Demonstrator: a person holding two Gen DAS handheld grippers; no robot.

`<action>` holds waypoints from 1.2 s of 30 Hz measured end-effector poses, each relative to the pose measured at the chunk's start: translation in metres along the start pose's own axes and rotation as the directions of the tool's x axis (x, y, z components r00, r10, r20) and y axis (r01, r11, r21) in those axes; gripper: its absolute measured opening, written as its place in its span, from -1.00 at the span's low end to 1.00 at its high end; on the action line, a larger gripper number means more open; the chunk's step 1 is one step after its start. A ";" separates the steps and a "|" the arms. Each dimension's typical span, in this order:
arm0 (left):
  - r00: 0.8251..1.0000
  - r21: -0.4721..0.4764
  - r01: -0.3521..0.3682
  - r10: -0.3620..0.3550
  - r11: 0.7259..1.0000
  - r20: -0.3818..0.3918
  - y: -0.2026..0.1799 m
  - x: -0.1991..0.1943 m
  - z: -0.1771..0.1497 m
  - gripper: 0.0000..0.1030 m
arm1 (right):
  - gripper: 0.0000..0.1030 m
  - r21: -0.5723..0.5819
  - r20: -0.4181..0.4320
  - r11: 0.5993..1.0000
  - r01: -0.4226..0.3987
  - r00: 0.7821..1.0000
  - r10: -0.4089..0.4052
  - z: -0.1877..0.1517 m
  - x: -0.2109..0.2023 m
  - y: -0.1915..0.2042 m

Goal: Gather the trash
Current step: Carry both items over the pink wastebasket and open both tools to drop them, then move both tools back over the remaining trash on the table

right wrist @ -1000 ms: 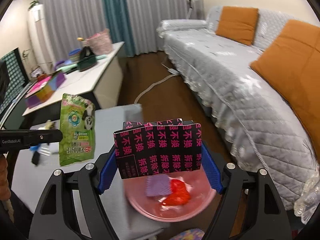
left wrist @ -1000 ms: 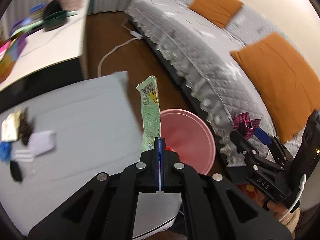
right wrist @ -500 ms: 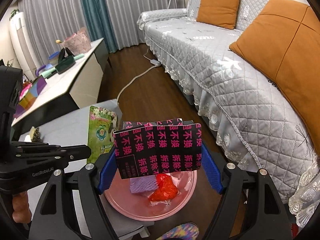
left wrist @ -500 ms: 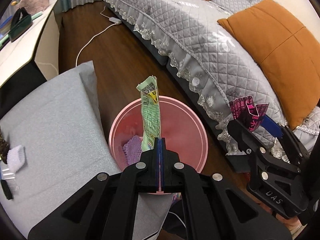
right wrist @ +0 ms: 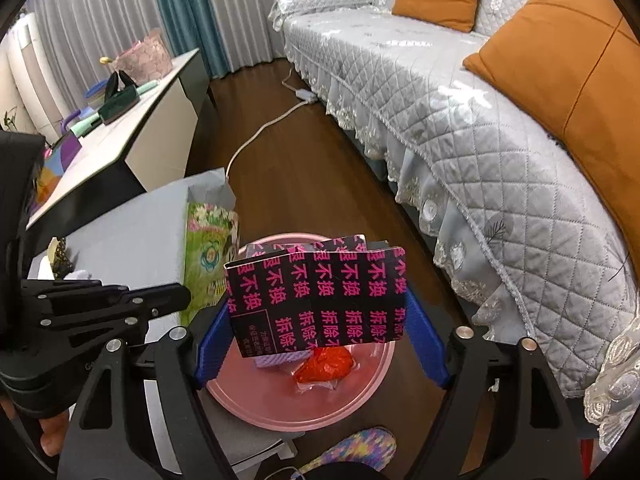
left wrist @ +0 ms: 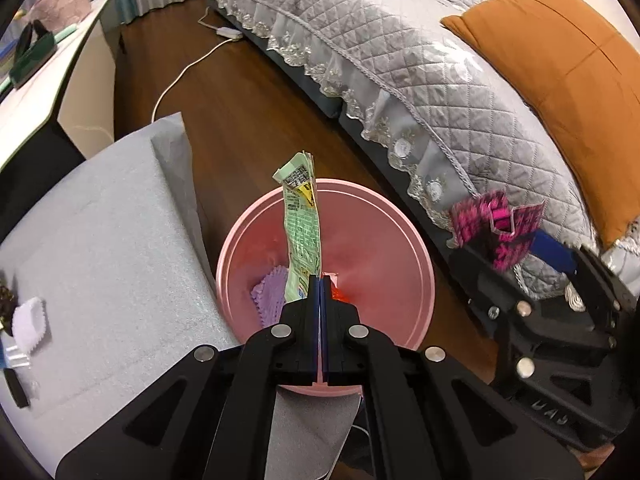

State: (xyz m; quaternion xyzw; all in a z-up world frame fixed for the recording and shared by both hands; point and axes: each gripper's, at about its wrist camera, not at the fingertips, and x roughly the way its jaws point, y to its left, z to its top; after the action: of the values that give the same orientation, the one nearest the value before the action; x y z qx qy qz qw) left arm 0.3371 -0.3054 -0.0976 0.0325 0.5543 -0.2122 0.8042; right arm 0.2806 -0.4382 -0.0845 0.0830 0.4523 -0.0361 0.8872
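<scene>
1. Two pieces of trash hang over the pink basin (left wrist: 416, 256) at once, one in each tongs, so the step in hand looks like the drop.
2. The left tongs (left wrist: 320, 280) is pinched shut on the lower end of a green wrapper (left wrist: 302, 232), which stands up thin and tall above the basin's middle. The basin sits on the floor, tucked against the near corner of the grey-covered counter (left wrist: 100, 232).
3. The right tongs (right wrist: 320, 328) has a black box with pink lettering (right wrist: 320, 300) between its blue pads (right wrist: 426, 344). Its jaws are opening; the box is not yet clear of them, and whether the pads press on it any longer is hard to say.
4. Already in the basin: a purple scrap (right wrist: 280, 359) and a crumpled red wrapper (right wrist: 326, 364).
5. To do it well, I'd judge the box should fall first, with the jaws spread wide enough that neither pad drags it sideways.
6. Keep the green wrapper centred over the basin before letting go: it is light and flat and may flutter towards the rim or catch on the box.
7. Watch that the two tongs, close together here, do not knock each other.
8. More bits lie at the counter's far left edge (left wrist: 28, 324), so the job seems unfinished.
</scene>
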 end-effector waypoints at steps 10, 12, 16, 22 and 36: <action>0.995 -0.057 -0.079 0.082 0.995 0.057 0.026 -0.009 0.002 0.52 | 0.90 0.046 -0.021 0.999 0.020 1.000 -0.019 0.000 0.004 -0.007; 0.995 -0.071 -0.084 0.088 0.994 0.050 0.029 -0.009 0.000 0.53 | 0.90 0.017 -0.009 0.999 0.027 1.000 -0.027 0.000 0.003 0.000; 0.991 -0.099 -0.119 0.124 0.988 0.048 0.040 -0.015 -0.008 0.53 | 0.90 0.020 0.025 1.000 0.023 0.999 -0.023 0.003 -0.004 0.006; 0.980 -0.179 -0.157 0.176 0.971 0.094 0.075 -0.049 -0.026 0.53 | 0.90 0.064 0.119 0.997 -0.033 0.993 0.025 0.008 -0.024 0.017; 0.933 -0.287 -0.235 0.299 0.929 0.202 0.142 -0.133 -0.057 0.55 | 0.90 -0.108 0.228 0.967 -0.231 0.941 0.251 0.006 -0.051 0.112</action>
State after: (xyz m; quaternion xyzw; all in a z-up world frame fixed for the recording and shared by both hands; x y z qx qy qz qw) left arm 0.3009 -0.1200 -0.0254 -0.0230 0.4650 -0.0285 0.8845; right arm 0.2705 -0.3294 -0.0267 0.0973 0.3291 0.0811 0.9358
